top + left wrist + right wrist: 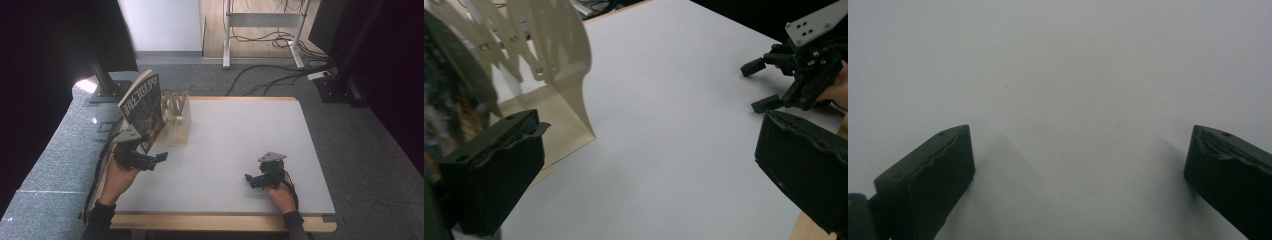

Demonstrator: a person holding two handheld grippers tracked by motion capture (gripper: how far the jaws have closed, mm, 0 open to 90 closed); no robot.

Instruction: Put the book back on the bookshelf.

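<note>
A: High view first. What sits on the worktop?

B: One magazine standing tilted at the upper left, leaning on one pale wooden rack. The left gripper is just below the magazine, fingers spread, holding nothing. The right gripper rests at the lower right, well apart from both, also open and empty.

A: Left gripper view?

B: Two black fingers wide apart over bare worktop. The rack fills the upper left; the magazine is a blur at the left edge. The right gripper shows upper right.

A: Right gripper view?

B: Two fingers spread wide, plain worktop between them.
</note>
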